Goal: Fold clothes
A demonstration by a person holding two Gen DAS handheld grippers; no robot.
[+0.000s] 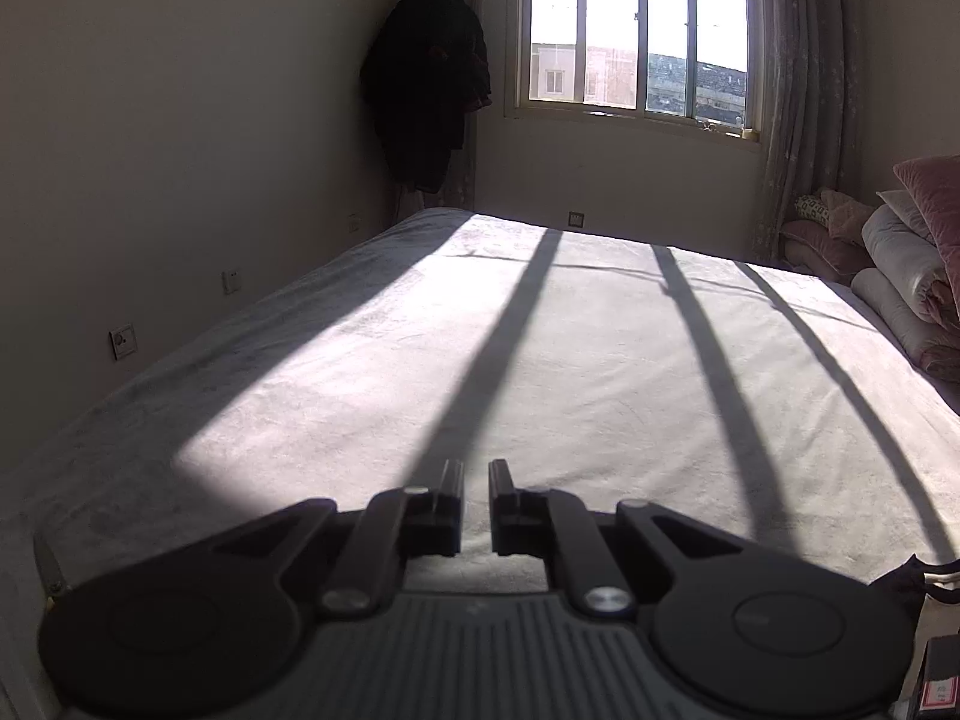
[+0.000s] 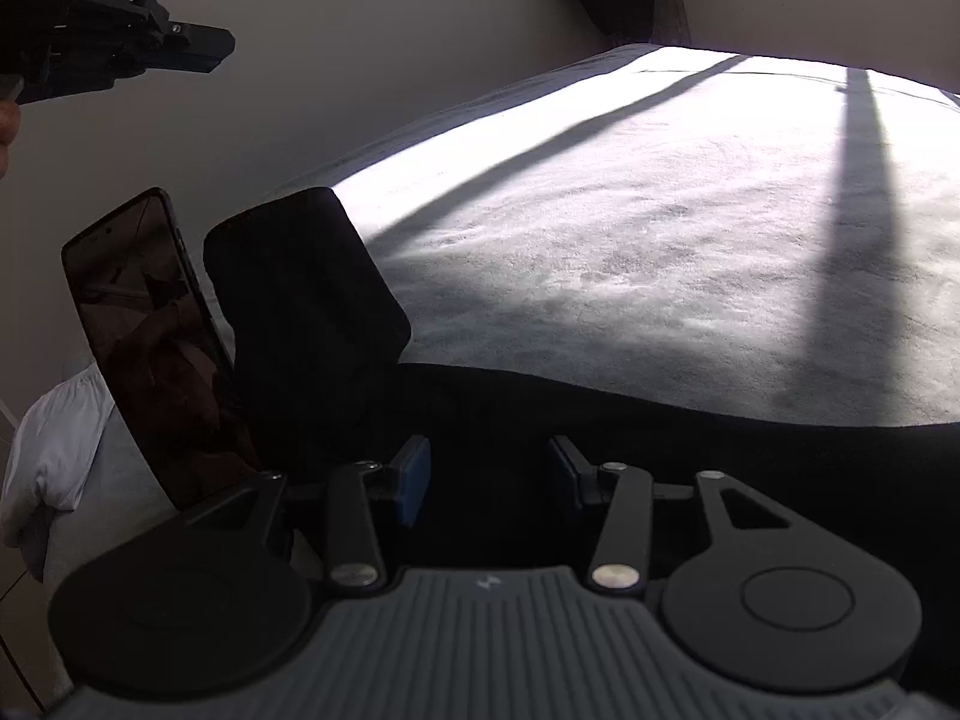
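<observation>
Right wrist: black garment (image 2: 540, 408) below jaws.

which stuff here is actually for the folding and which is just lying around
For the job:
- black garment at the near bed edge
- bed, the folding surface
- left gripper, right gripper

Just there:
- phone
- dark coat hanging in the corner
- piled bedding

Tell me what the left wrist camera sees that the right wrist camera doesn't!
Only the left wrist view shows the whole bright window, the dark coat hanging in the corner and the pile of pink and white quilts. Only the right wrist view shows the black phone propped upright, the black garment on the bed's near edge and the left gripper raised in the air. Both show the sunlit grey bed cover.
</observation>
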